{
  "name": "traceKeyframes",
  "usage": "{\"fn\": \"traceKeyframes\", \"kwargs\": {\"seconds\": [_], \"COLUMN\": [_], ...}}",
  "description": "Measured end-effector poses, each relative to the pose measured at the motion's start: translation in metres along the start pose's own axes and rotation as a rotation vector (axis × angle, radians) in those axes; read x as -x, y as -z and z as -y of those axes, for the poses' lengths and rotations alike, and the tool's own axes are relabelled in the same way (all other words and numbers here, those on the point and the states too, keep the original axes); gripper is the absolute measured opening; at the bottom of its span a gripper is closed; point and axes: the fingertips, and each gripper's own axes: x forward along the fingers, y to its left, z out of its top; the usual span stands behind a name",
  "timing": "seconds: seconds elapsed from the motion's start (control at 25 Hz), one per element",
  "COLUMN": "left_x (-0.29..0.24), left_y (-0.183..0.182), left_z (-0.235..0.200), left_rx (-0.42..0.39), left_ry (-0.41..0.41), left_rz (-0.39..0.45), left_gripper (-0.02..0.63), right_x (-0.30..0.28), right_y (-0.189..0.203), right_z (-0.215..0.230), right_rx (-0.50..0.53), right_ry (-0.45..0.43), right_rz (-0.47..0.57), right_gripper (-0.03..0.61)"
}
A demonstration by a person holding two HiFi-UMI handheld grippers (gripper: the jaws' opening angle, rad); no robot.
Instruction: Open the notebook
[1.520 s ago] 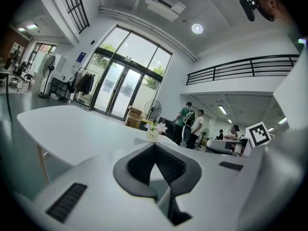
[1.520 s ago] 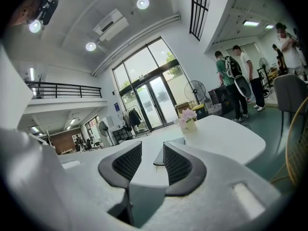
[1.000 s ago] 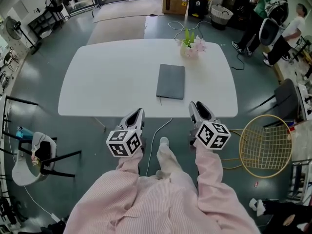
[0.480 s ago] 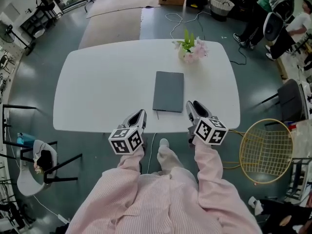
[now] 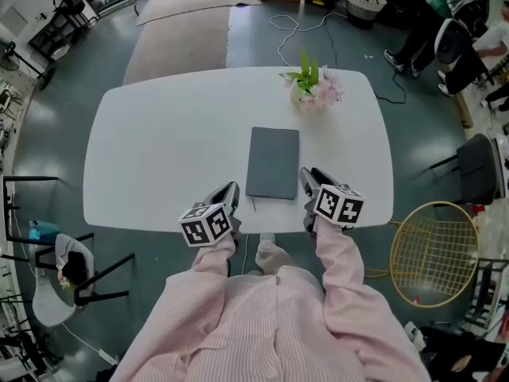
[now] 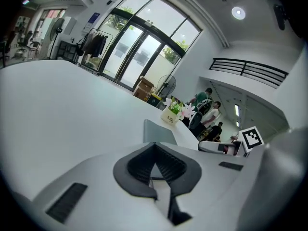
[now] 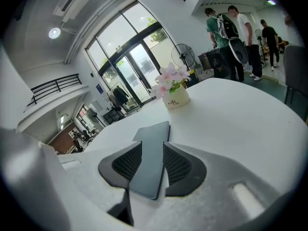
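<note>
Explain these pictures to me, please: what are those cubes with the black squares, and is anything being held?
There is no robot here. A person in a pink striped shirt holds a two-fingered gripper in each hand, and the patterned cubes are part of the grippers. The head view comes from a camera on the person's head, looking down. The other two cameras ride on the grippers.

On the white table lie a closed grey notebook and a small pot of flowers. The left gripper has its fingers together on nothing. The right gripper has its fingers apart, with the notebook showing beyond them, not gripped.
</note>
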Motion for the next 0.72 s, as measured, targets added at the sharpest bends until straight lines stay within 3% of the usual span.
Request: {"fn": "traceKeyframes", "kwargs": {"seconds": [0.32,0.72], "left_x": [-0.027,-0.047], "left_y": [0.005,0.003], "left_z": [-0.005,-0.008], "left_rx": [0.012,0.028], "left_ry": [-0.006,-0.006], "left_rz": [-0.078,-0.116], "left_gripper": [-0.002,-0.002], "right_x": [-0.034,-0.058], "right_y": [0.024,0.039], "right_z": [0.02,0.025], "right_rx": [-0.039,-0.055], "right_ry": [0.032,0.016], "right_rz": [-0.166,-0.29], "right_gripper": [0.132,0.132]}}
